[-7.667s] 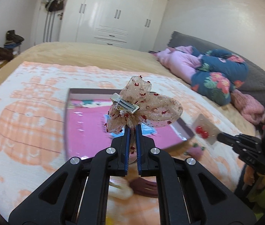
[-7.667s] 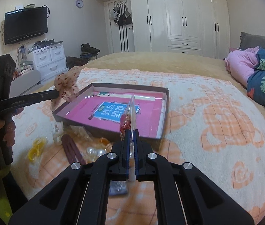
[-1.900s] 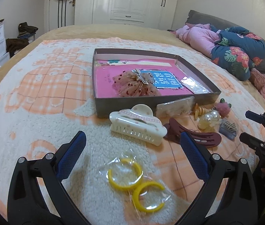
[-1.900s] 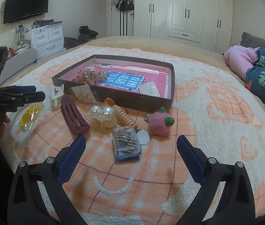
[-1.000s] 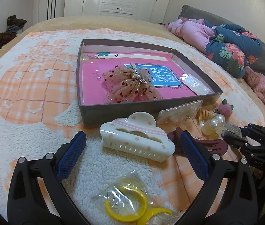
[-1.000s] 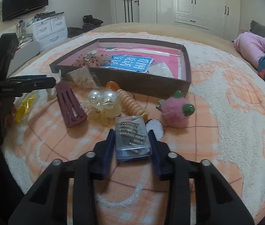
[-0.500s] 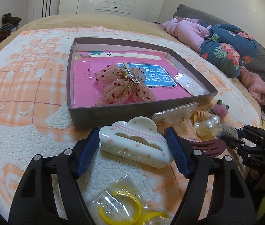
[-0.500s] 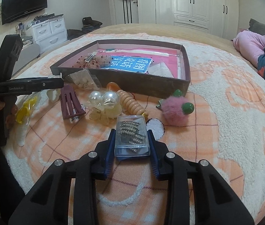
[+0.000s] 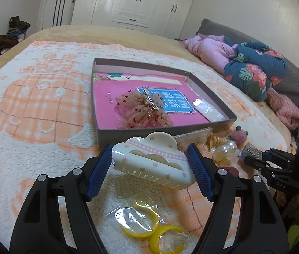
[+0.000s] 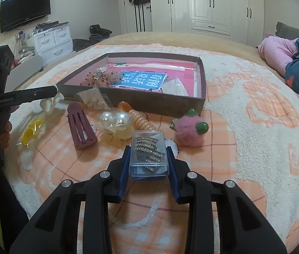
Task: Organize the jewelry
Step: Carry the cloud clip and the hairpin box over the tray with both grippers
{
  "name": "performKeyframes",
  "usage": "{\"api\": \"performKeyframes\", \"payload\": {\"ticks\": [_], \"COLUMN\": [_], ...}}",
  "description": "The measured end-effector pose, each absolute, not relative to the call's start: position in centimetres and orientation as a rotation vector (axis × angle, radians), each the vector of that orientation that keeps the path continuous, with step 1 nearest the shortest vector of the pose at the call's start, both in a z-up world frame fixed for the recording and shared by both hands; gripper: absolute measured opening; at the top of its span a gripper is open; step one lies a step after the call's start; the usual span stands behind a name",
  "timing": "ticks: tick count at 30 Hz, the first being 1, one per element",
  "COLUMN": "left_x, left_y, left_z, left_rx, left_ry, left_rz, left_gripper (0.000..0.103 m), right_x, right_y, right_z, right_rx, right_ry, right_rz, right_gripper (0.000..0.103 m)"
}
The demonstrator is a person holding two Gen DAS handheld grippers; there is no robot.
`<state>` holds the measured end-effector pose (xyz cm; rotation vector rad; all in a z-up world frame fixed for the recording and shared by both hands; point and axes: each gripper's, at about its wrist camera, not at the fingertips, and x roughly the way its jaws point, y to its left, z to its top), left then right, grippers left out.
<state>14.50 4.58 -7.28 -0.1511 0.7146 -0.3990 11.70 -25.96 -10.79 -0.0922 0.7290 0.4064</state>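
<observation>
My left gripper (image 9: 149,165) is shut on a white cloud-shaped claw clip (image 9: 151,160) with pink dots, held above the blanket just in front of the brown box (image 9: 100,97). The box has a pink floor and holds a beige tulle bow clip (image 9: 143,110) and a clear packet (image 9: 207,109). My right gripper (image 10: 148,160) is shut on a clear plastic case of rhinestone pins (image 10: 148,150), lifted a little off the blanket, short of the box (image 10: 201,84).
Loose pieces lie on the orange-and-white blanket: bagged yellow hoops (image 9: 143,226), a maroon hair clip (image 10: 80,124), a pearl clip (image 10: 115,127), an orange spiral tie (image 10: 141,122), a pink pom-pom clip (image 10: 189,131), a bagged earring card (image 10: 93,101). Bedding lies heaped at right (image 9: 251,67).
Both grippers were wide open above the loose items, then closed: the left on the white claw clip, the right on the clear case. Both things now sit raised off the blanket.
</observation>
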Motion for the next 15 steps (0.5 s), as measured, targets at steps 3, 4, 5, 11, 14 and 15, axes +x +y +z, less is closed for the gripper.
{"api": "performKeyframes", "payload": {"ticks": [3, 4, 5, 11, 14, 15], "left_x": [14.1, 13.9, 13.8, 13.4, 13.1, 13.1], "left_y": [5.1, 5.2, 5.4, 6.5, 7.0, 7.1], "left_z": [-6.8, -6.7, -6.5, -5.4, -4.9, -4.7], "left_rx": [-0.167, -0.171, -0.175, -0.201, -0.209, -0.211], "left_ry": [0.695, 0.690, 0.682, 0.650, 0.636, 0.631], "left_rz": [-0.394, -0.392, -0.388, -0.367, -0.357, -0.353], "left_gripper": [0.063, 0.063, 0.063, 0.063, 0.063, 0.063], "right_x": [11.3, 11.2, 11.1, 11.2, 11.5, 11.6], "right_y": [-25.5, -25.3, -25.1, -23.3, -22.4, -22.1], "right_z": [-10.1, -9.9, -9.7, -8.2, -7.5, -7.3], "right_rx": [-0.098, -0.100, -0.102, -0.115, -0.120, -0.121], "right_ry": [0.710, 0.706, 0.700, 0.667, 0.650, 0.645], "right_rz": [0.415, 0.419, 0.425, 0.468, 0.485, 0.489], "right_gripper": [0.031, 0.031, 0.031, 0.031, 0.031, 0.031]}}
